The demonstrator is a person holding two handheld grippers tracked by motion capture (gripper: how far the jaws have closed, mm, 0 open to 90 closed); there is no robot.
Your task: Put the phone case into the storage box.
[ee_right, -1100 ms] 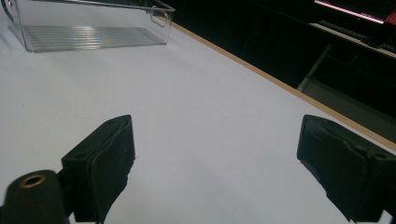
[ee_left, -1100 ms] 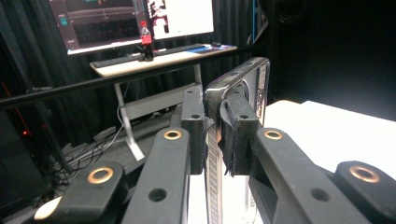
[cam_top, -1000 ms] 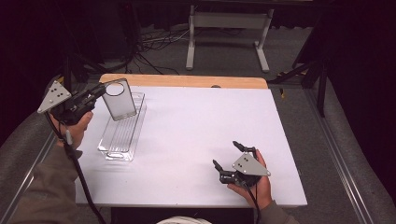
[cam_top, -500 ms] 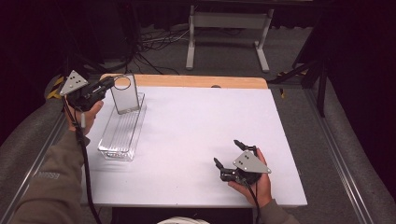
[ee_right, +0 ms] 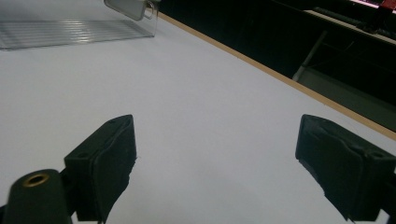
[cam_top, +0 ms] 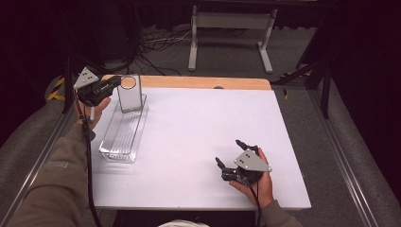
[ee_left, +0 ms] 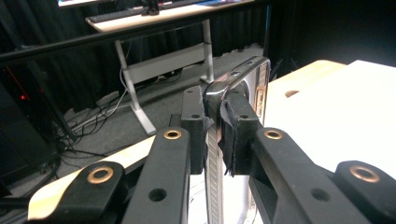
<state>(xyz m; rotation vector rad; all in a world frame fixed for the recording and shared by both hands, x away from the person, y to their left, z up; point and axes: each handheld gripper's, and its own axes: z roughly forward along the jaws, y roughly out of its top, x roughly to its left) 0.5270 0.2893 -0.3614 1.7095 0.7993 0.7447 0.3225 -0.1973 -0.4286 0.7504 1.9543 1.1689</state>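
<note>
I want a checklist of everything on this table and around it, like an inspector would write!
Surface: white table with a wooden far edge.
Job's things: clear tray lies near the left edge; clear panel with a round hole stands upright at the tray's far end.
Clutter: nothing seen.
Grippers: left gripper is shut on the panel's edge; right gripper rests open on the table, holding nothing.
Cables: one trails from the left gripper along the sleeve; more lie on the floor.
Surroundings: grey floor, metal stand, dark curtains.
</note>
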